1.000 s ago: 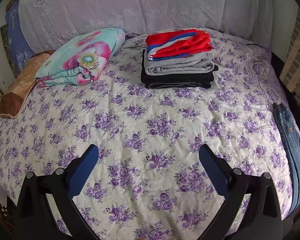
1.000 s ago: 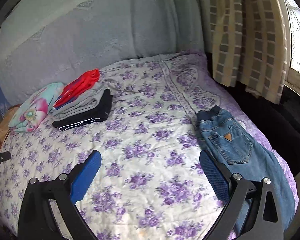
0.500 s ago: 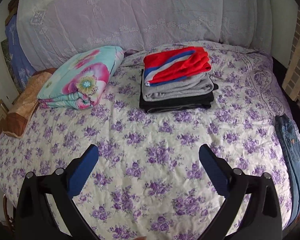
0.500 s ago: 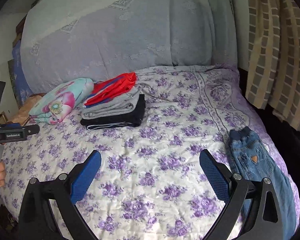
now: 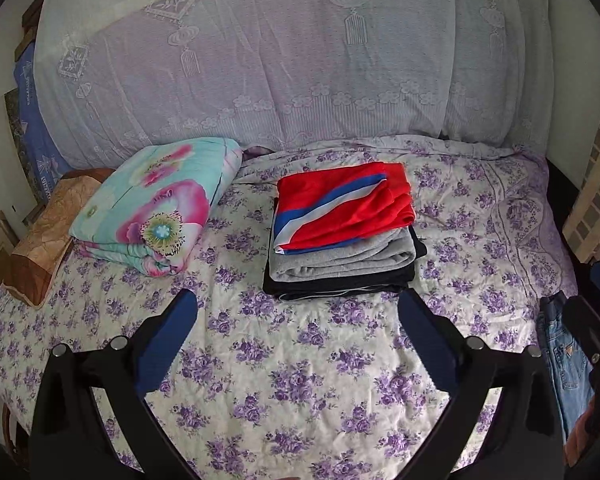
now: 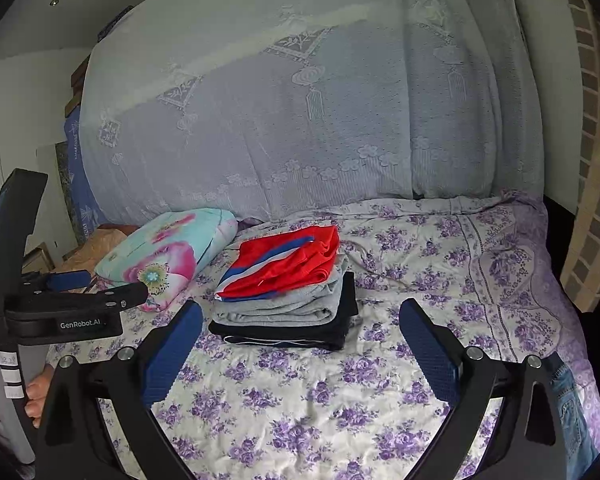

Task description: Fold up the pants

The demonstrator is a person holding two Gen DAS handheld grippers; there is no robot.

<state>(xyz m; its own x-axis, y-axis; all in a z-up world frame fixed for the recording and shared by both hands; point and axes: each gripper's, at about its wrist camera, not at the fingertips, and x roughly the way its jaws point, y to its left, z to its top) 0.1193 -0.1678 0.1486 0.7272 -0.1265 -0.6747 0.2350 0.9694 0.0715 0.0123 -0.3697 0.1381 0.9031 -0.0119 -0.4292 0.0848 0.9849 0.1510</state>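
Blue jeans (image 5: 562, 364) lie flat at the right edge of the bed, partly hidden behind my right gripper's body; only a strip of them shows in the right wrist view (image 6: 572, 412). My left gripper (image 5: 298, 320) is open and empty, held above the flowered bedspread (image 5: 300, 380). My right gripper (image 6: 300, 328) is open and empty above the bedspread (image 6: 300, 400), with the jeans low to its right. The left gripper's body also shows in the right wrist view (image 6: 72, 308), held by a hand.
A stack of folded clothes, red on top (image 5: 340, 236), sits mid-bed; it also shows in the right wrist view (image 6: 288, 288). A floral folded quilt (image 5: 156, 204) lies to its left. A lace-covered headboard (image 5: 300, 60) stands behind. A checked curtain (image 6: 596, 160) hangs at right.
Both grippers have lifted and tilted up, so the views show more headboard. The right gripper swung left, away from the jeans, which slid to the frame edge. Both stayed open.
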